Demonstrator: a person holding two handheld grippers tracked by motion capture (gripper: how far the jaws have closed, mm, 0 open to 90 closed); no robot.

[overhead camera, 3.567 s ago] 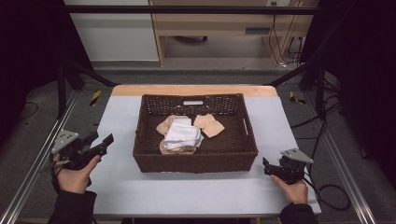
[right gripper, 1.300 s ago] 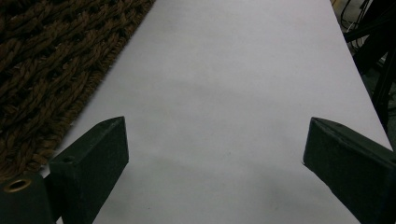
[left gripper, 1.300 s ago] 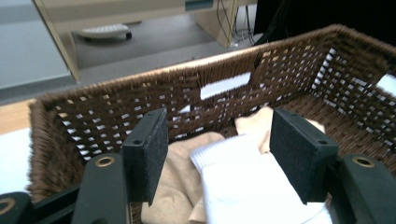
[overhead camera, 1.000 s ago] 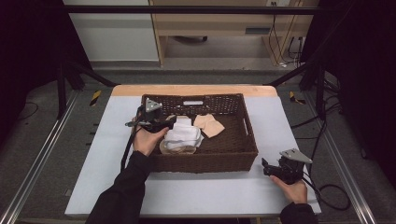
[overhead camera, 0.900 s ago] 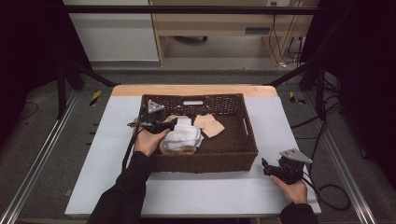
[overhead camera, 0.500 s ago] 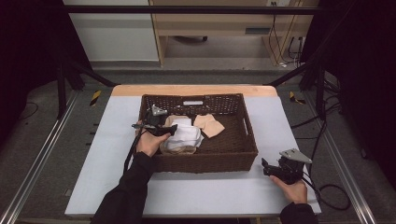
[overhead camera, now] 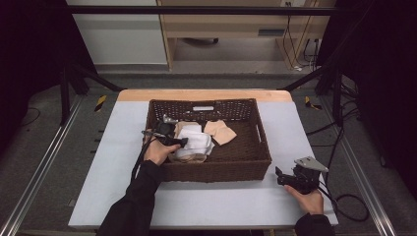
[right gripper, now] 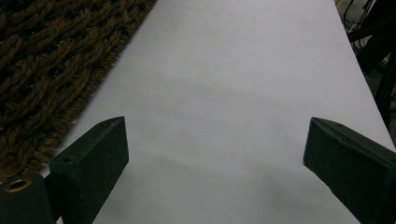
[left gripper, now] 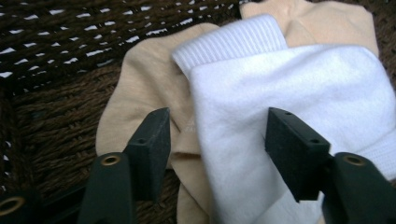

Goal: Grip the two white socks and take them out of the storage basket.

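Jaws of the left hand-held gripper (left gripper: pixel 212 149) stand apart inside the wicker basket (overhead camera: pixel 255 162), over the edge of a white sock (left gripper: pixel 303 88) that lies on a beige sock (left gripper: pixel 140 88); whether the pads touch cloth I cannot tell. In the high view the socks sit at about nine o'clock in the basket. The right hand-held gripper (overhead camera: pixel 279 176) rests on the tabletop (overhead camera: pixel 221 206) at four o'clock from the basket, jaws wide and empty.
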